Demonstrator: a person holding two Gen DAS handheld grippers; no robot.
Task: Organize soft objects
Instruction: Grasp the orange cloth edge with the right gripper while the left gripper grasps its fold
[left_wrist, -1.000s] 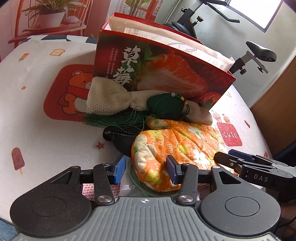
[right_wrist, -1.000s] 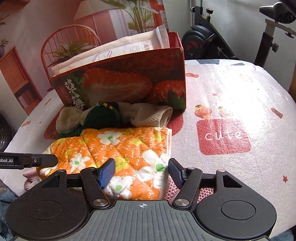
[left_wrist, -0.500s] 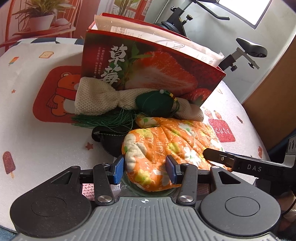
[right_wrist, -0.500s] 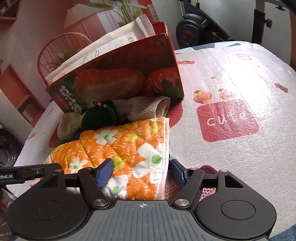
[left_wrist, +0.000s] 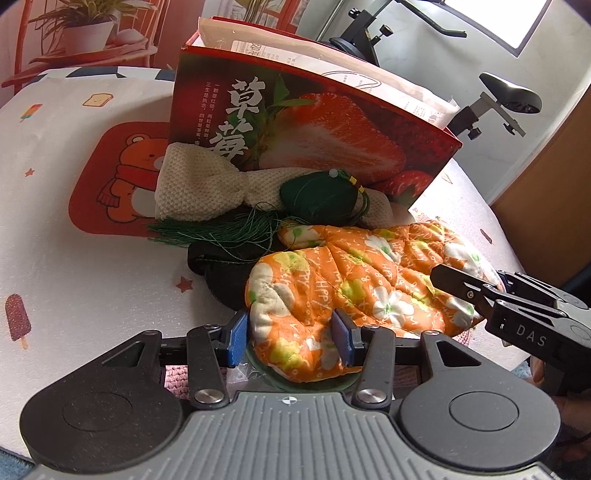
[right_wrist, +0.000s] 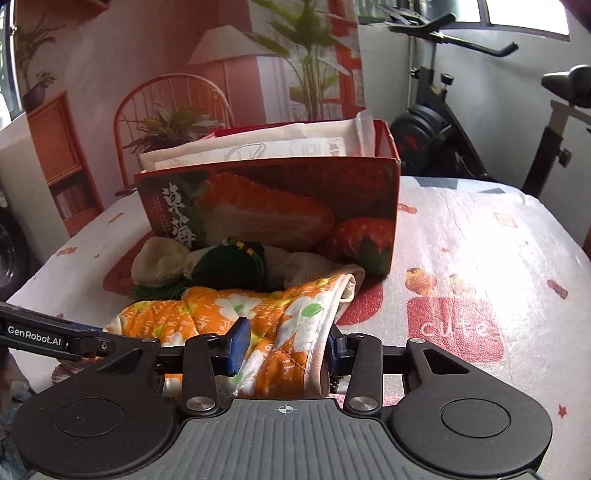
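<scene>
The left gripper (left_wrist: 290, 336) has its fingers half open around the rounded end of the orange flowered mitt (left_wrist: 354, 284), both blue pads touching the padding. The right gripper (right_wrist: 286, 345) is closing its fingers on the mitt's white-edged cuff end, which bunches between them. Just beyond both lie a green tasselled pouch (left_wrist: 317, 197) and a cream knitted cloth (left_wrist: 199, 188), against the strawberry box (left_wrist: 306, 125) on the worktop (left_wrist: 81, 266).

A lived-in home room, round table (right_wrist: 480, 229) under a cartoon-print cloth with bear and ice-lolly motifs, exercise bike (right_wrist: 436, 136) by the window, potted plant (left_wrist: 83, 26) on a red wire chair (right_wrist: 162, 99), orange shelf unit (right_wrist: 62, 162), strawberry gift box (left_wrist: 295, 129)
</scene>
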